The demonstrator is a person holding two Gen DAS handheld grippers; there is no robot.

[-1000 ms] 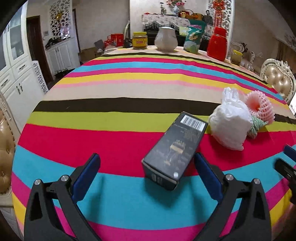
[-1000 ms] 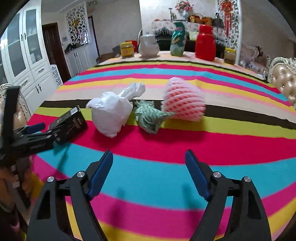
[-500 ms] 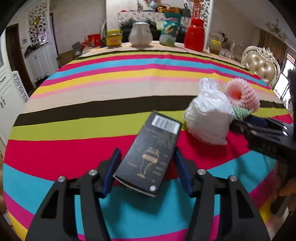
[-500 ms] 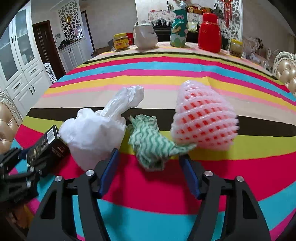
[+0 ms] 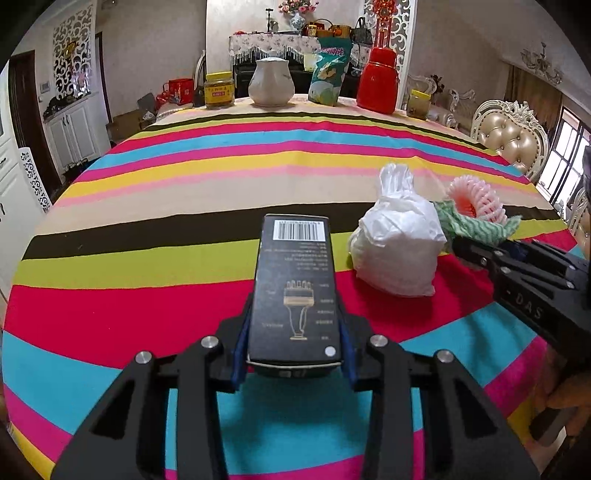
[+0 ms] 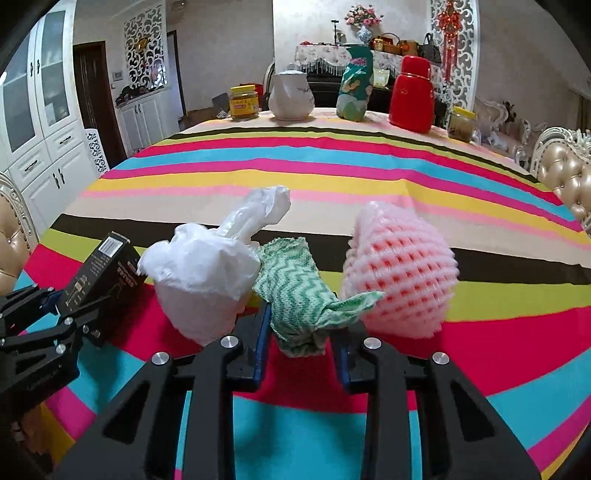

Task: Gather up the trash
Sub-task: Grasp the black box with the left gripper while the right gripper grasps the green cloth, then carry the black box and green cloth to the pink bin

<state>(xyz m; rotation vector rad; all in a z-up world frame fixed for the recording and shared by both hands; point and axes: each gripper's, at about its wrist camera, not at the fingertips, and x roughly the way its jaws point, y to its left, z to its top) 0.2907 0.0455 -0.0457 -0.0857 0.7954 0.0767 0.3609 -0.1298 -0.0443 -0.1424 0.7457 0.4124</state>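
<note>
Near the table's front edge, the left gripper (image 5: 293, 363) is clamped on the stiff, light black box (image 5: 293, 291), and the right gripper (image 6: 301, 345) pinches the limp green cloth (image 6: 295, 295) at its bunched middle.

I'm in a home dining room: a round table under a striped tablecloth (image 5: 184, 184), a tufted dining chair (image 5: 511, 136) at its right edge, white cabinets (image 6: 44, 147) left of it, a lace-draped sideboard (image 5: 273, 44) with a flower vase (image 6: 364, 31) beyond it.

Black box (image 5: 293, 291), white bag (image 5: 399, 242), green-zigzag cloth (image 6: 297, 295), rainbow-striped tablecloth (image 5: 184, 184)
</note>
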